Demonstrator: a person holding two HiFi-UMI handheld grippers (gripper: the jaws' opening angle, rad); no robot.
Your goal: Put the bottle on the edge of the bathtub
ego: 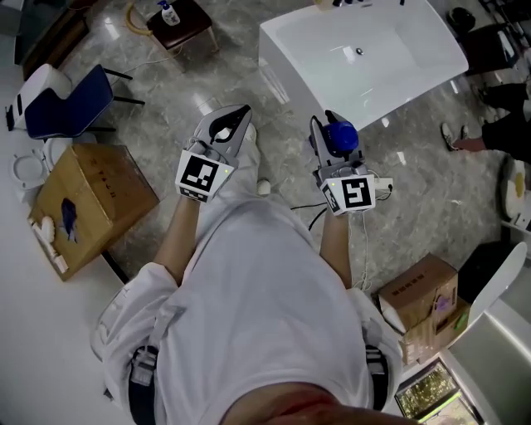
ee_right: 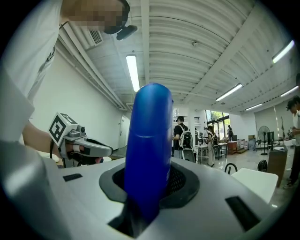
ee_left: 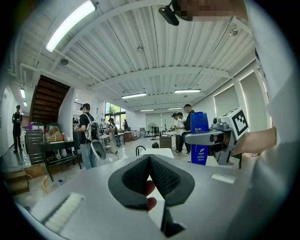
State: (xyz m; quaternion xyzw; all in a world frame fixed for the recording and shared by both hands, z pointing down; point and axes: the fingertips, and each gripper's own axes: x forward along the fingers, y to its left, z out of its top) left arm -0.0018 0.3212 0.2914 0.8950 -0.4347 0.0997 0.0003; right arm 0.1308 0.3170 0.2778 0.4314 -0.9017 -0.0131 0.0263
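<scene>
A blue bottle (ego: 341,135) stands upright between the jaws of my right gripper (ego: 334,141), which is shut on it. In the right gripper view the blue bottle (ee_right: 149,140) fills the middle and the pads (ee_right: 180,180) press on its sides. My left gripper (ego: 222,133) is held beside it at the same height, shut, with nothing between its pads (ee_left: 161,176). The left gripper view also shows the bottle (ee_left: 199,136) off to the right. The white bathtub (ego: 286,58) lies on the floor ahead of both grippers, its near corner just beyond the bottle.
A cardboard box (ego: 95,199) and a blue chair (ego: 66,104) stand at the left. A small dark table (ego: 182,23) is at the back left. More boxes (ego: 419,295) sit at the right, and a person's feet (ego: 465,141) show beside the tub. Several people stand far off.
</scene>
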